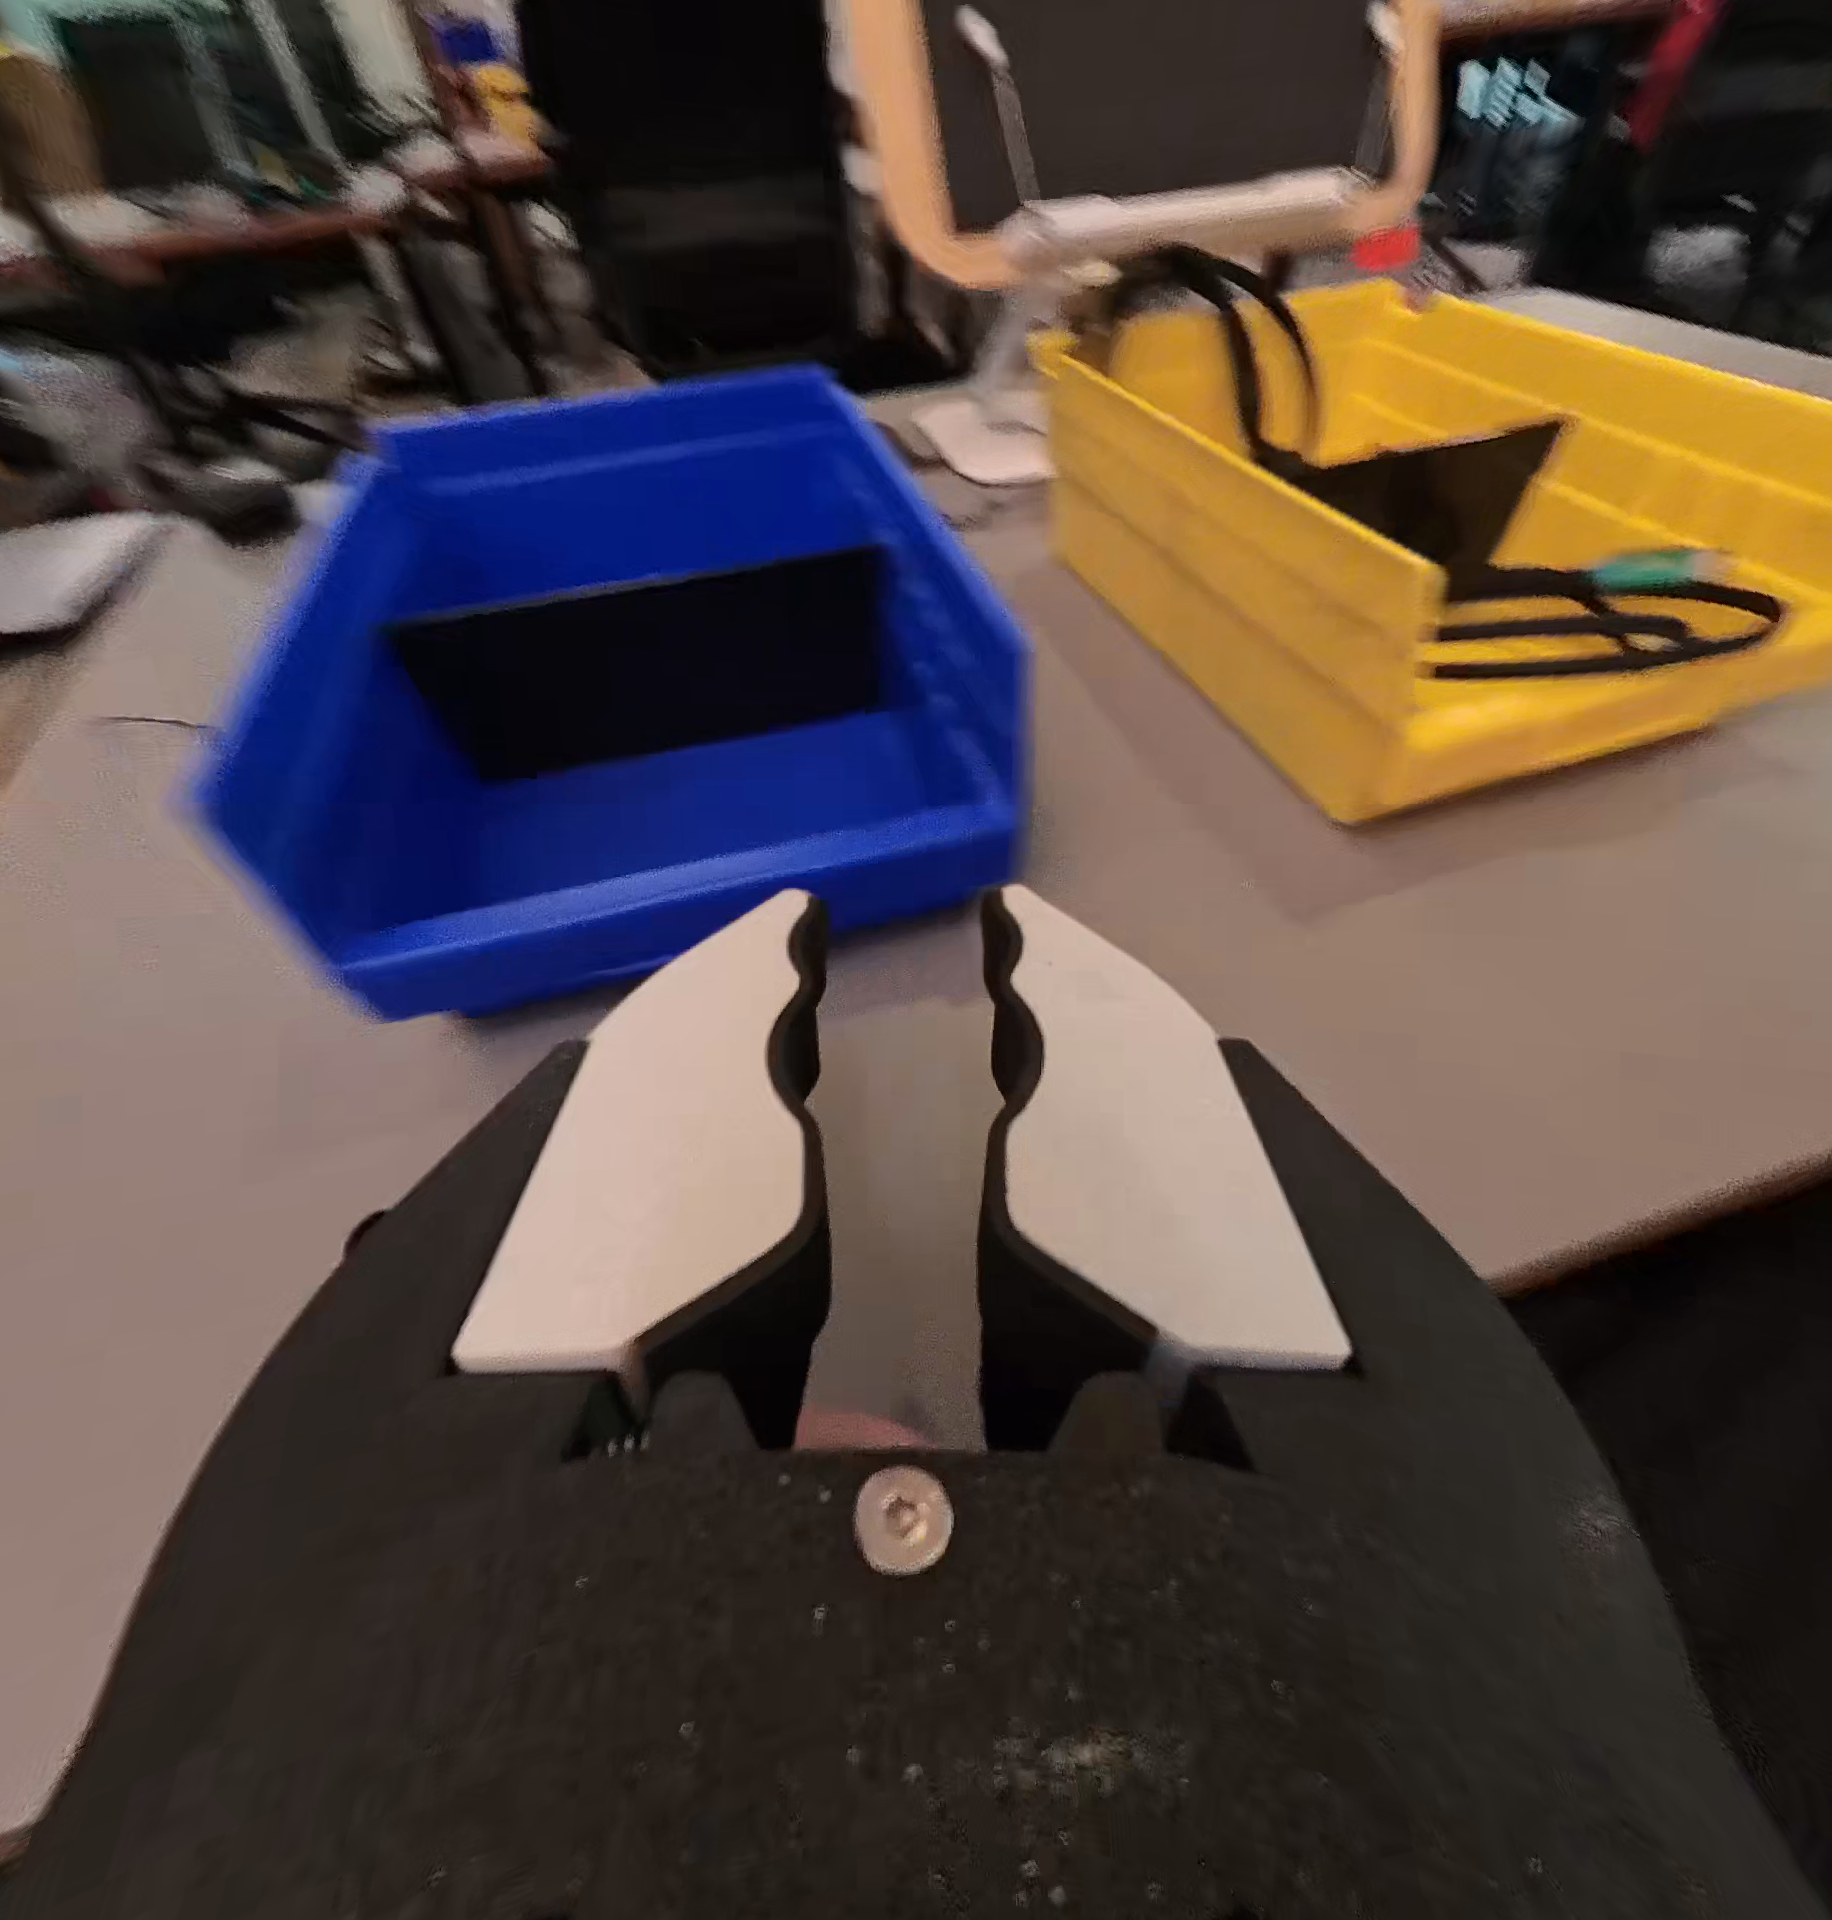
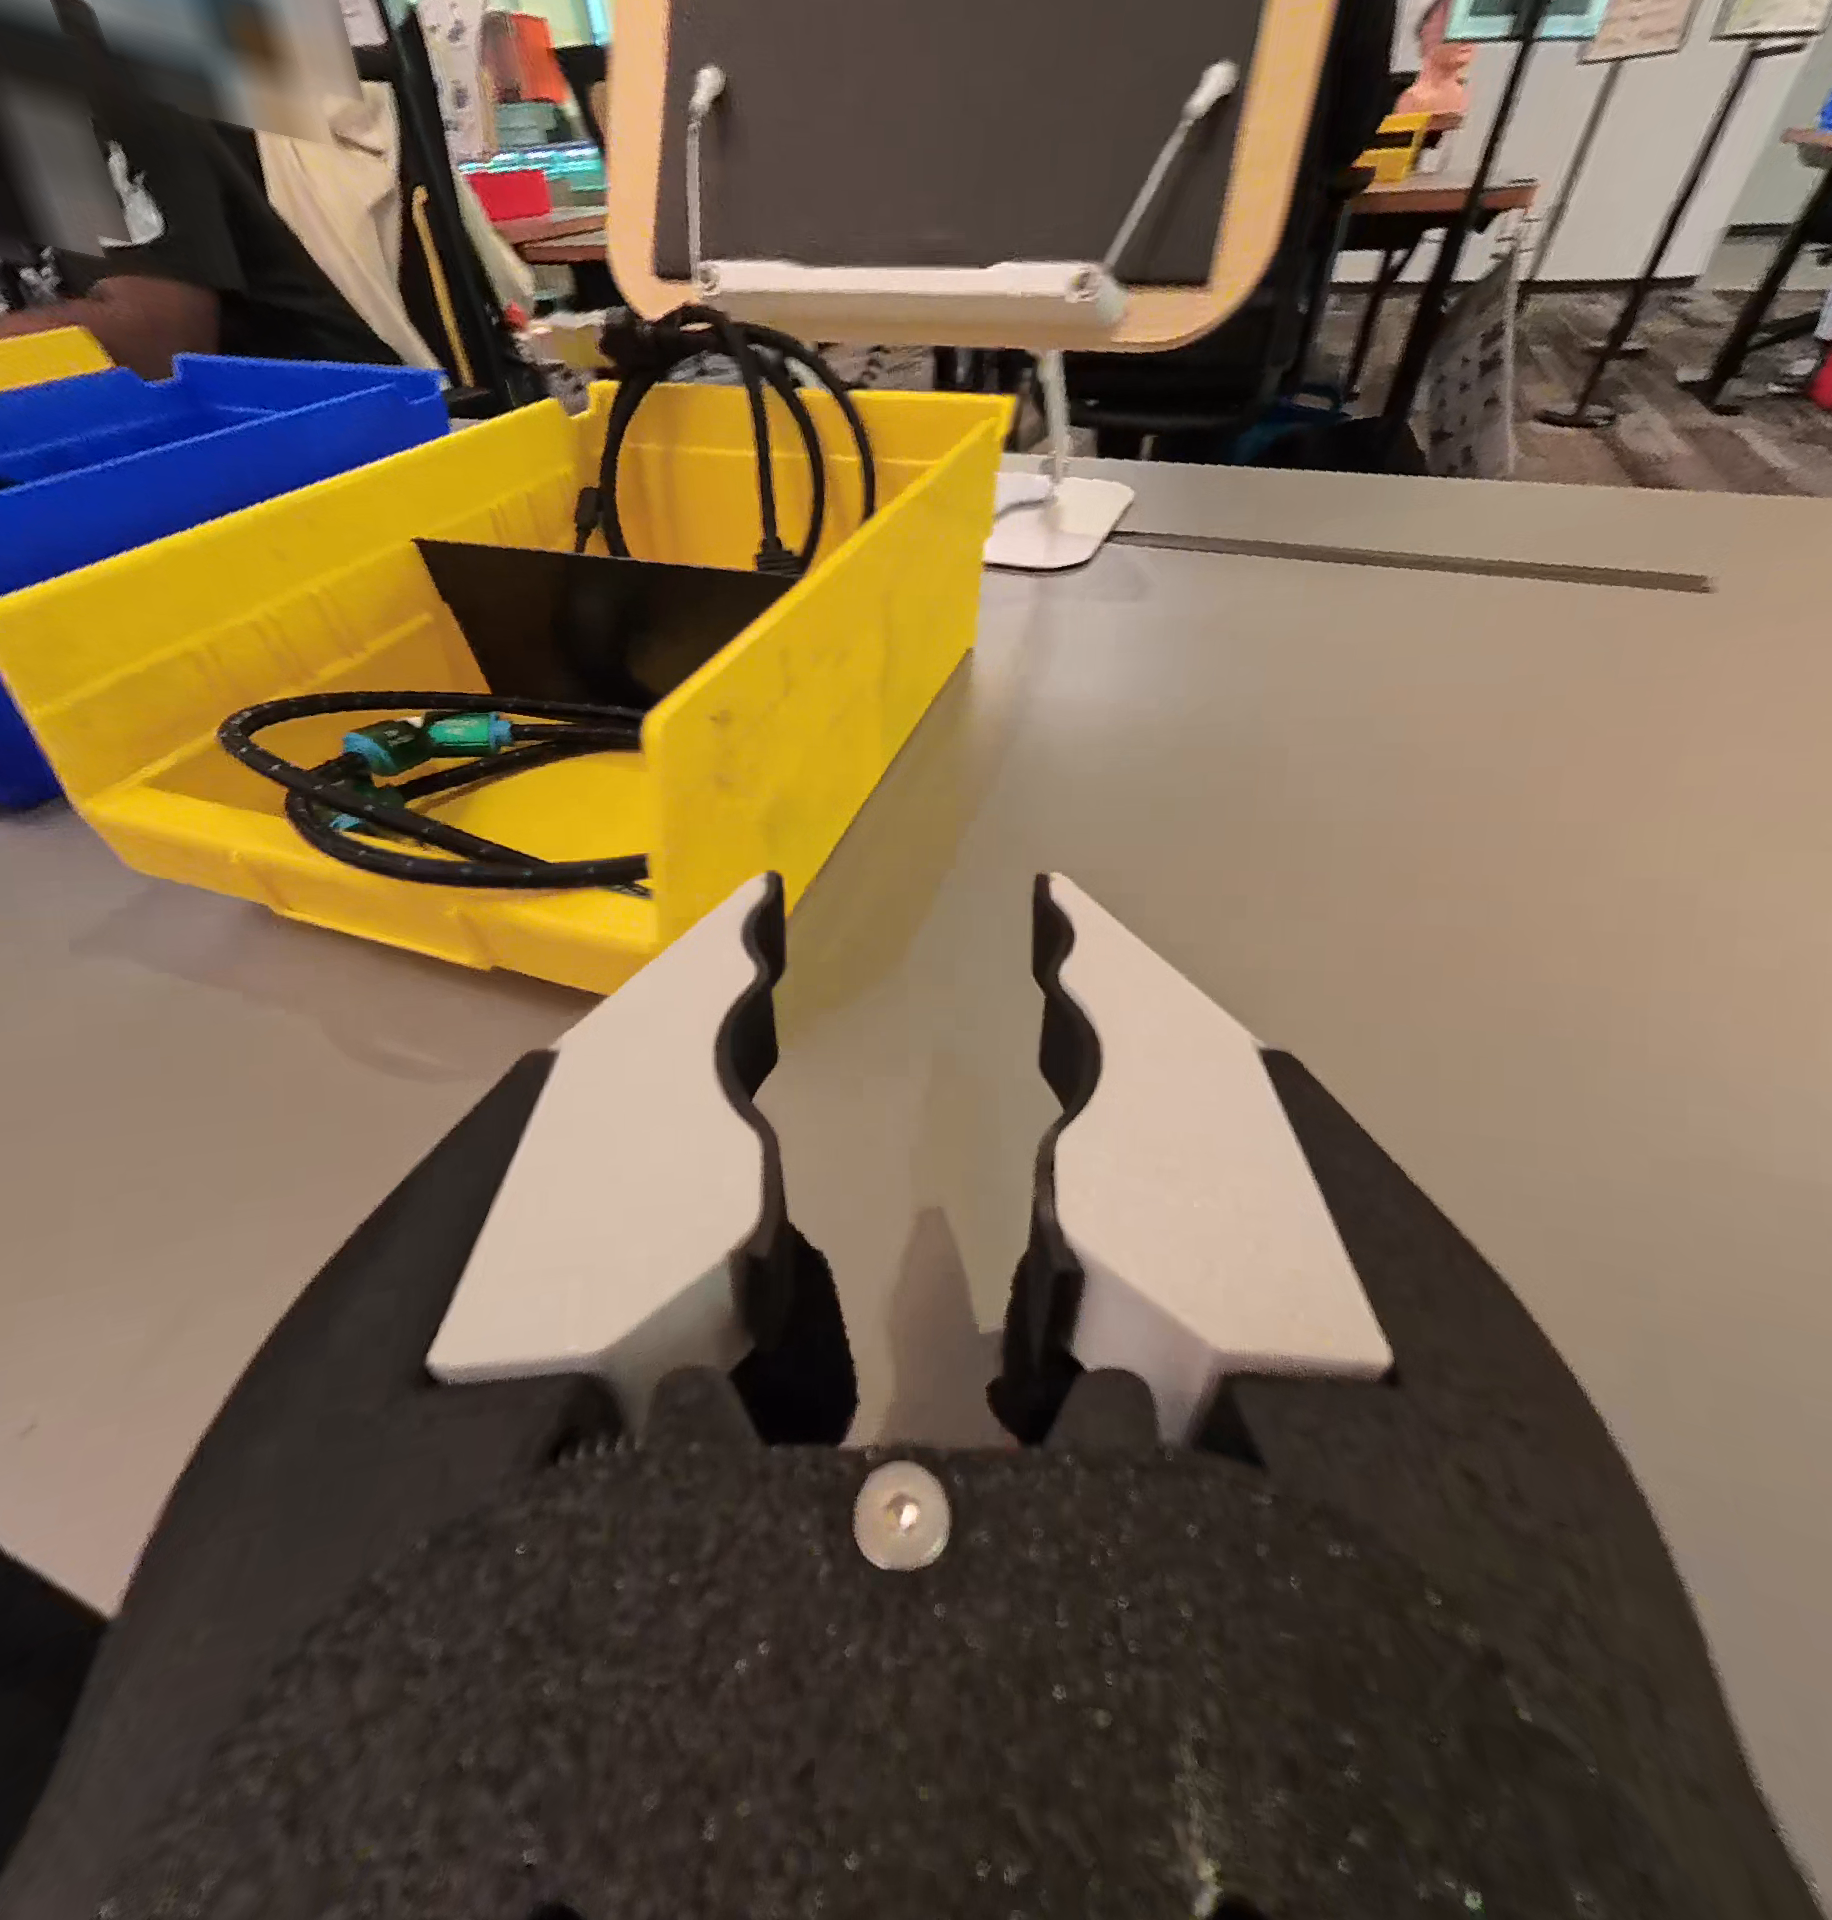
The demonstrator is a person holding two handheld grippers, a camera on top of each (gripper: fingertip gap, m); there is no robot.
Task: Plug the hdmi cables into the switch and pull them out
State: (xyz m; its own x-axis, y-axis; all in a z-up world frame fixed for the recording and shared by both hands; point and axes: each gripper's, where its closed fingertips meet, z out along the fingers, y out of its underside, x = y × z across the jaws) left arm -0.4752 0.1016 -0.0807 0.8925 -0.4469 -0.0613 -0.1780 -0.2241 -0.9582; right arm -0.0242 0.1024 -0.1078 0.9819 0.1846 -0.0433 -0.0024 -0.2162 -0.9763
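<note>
You hold two grippers above a plain grey table [image 2: 1411, 831], and neither one grips anything. Your left gripper [image 1: 896, 914] has its grey fingers with black wavy pads a small way apart, with bare table showing in the gap. It points at an open-fronted blue plastic bin [image 1: 621, 665] just ahead, which has a black divider panel [image 1: 647, 660] standing across its inside. This view is blurred.

Your right gripper [image 2: 907, 894] has its fingers spread wider, over bare table. Just ahead and to its left sits a long yellow plastic bin [image 2: 787, 727], beside the blue bin. A black divider [image 2: 600, 623] splits the yellow bin in two. In the near compartment lies a coiled black braided HDMI cable with teal-green plugs [image 2: 413, 769]. In the far compartment, a second bundle of black cable [image 2: 735, 447] stands looped up against the back wall. No switch can be made out in either view.

Behind the yellow bin stands a dark panel with a pale wooden frame on a white stand [image 2: 933, 156].
</note>
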